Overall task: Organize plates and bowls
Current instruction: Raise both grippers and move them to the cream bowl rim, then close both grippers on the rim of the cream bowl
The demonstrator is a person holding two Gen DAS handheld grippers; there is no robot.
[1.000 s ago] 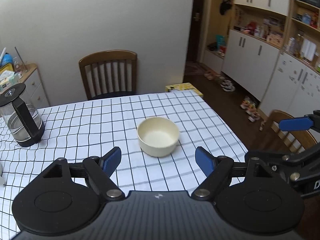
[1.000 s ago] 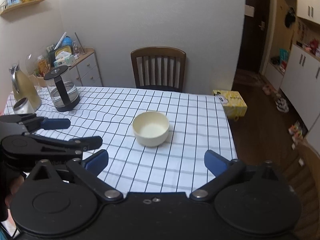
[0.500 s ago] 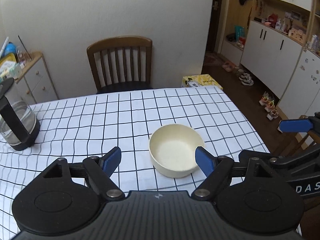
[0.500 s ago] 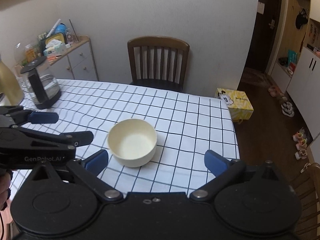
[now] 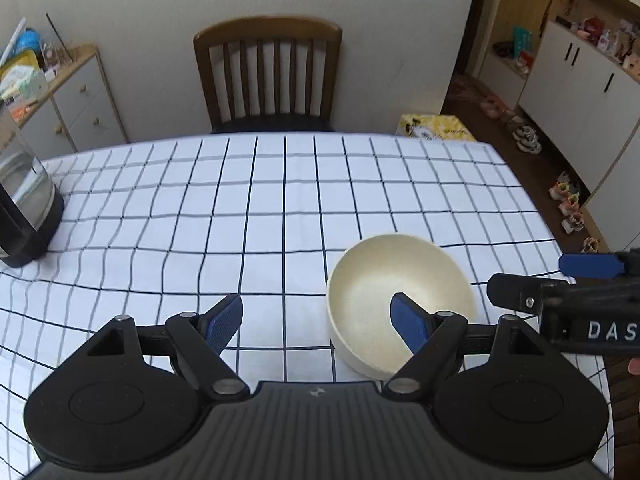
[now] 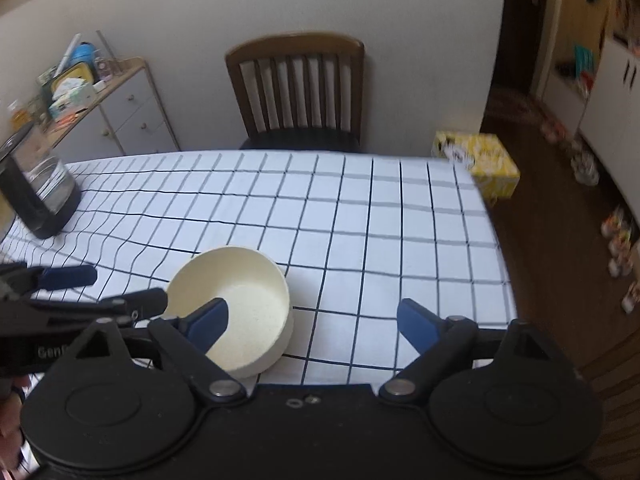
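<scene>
Cream and matte, the round bowl (image 5: pixel 400 300) is set upright on the checked tablecloth (image 5: pixel 260 208). The left gripper (image 5: pixel 316 322) is held wide open; the right gripper (image 6: pixel 314 320), just narrowed, is open too, nothing gripped.

The white black-checked tablecloth (image 5: pixel 280 200) lies bare between the cream round bowl (image 5: pixel 384 280) and the glass kettle with black base (image 5: pixel 24 208) at the left edge; a brown wooden slatted chair (image 5: pixel 268 76) blocks the far side.
</scene>
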